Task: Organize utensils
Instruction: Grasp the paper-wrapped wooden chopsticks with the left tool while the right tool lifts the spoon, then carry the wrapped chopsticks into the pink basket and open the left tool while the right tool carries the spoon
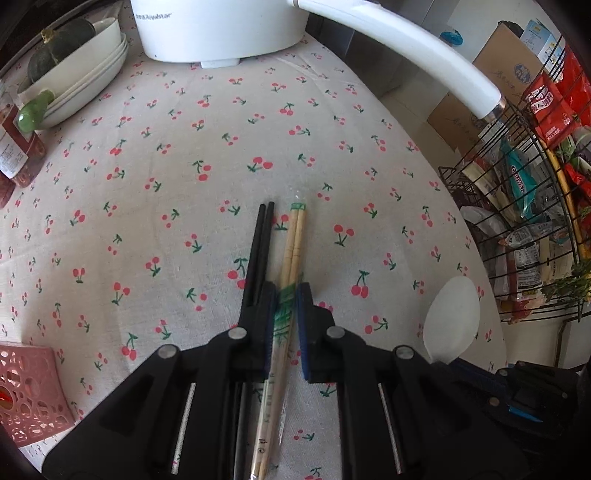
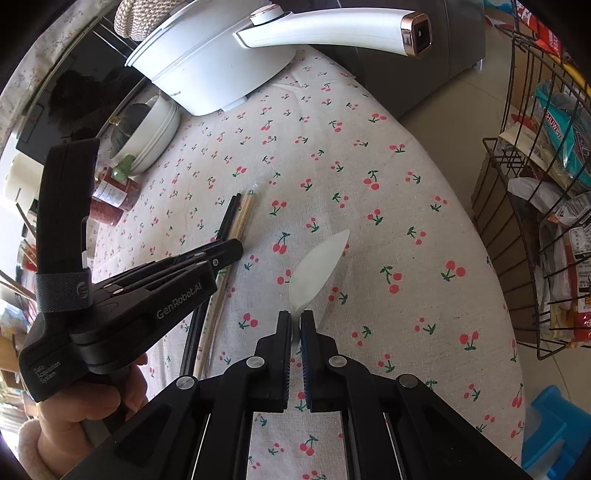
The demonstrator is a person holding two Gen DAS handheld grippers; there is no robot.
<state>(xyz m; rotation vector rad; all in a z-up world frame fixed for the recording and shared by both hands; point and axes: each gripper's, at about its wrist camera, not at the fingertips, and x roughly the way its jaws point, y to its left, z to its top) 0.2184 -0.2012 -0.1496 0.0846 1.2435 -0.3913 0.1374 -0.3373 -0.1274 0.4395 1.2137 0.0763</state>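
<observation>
Both grippers were closed on utensils over the cherry-print tablecloth [image 1: 192, 177]. Left gripper [image 1: 287, 314] had its blue-padded jaws clamped on the wrapped pair of bamboo chopsticks [image 1: 293, 243], pinching them at the green-printed part of their clear sleeve; the sticks ran forward from the jaws along the cloth and back under the gripper's body. A pair of black chopsticks [image 1: 258, 251] lay just beside them on their left, nearly parallel, passing under the left finger rather than between the jaws. From the right wrist view, that same left gripper [image 2: 236, 247] reached in from the left, held by a hand [image 2: 96, 406] with a fluffy cuff at the wrist, its tip down on the two pairs of chopsticks.

Right gripper [image 2: 295, 325] was shut tight on the handle end of a white plastic spoon [image 2: 317, 269], whose bowl pointed up and away from the jaws, seen edge-on above the cloth. In the left wrist view the spoon's bowl [image 1: 452, 321] showed off to the right of the chopsticks, near the table's edge.

At the far side of the table stood a white electric pot [image 1: 221, 29] with a long white handle [image 1: 406, 48] reaching out over the edge. Stacked white bowls [image 1: 92, 74] sat to its left, a dark green squash in the top one. A pink perforated basket [image 1: 29, 395] sat at the near left corner, and a black wire rack [image 1: 517, 184] full of food packets stood beyond the table on the right.
</observation>
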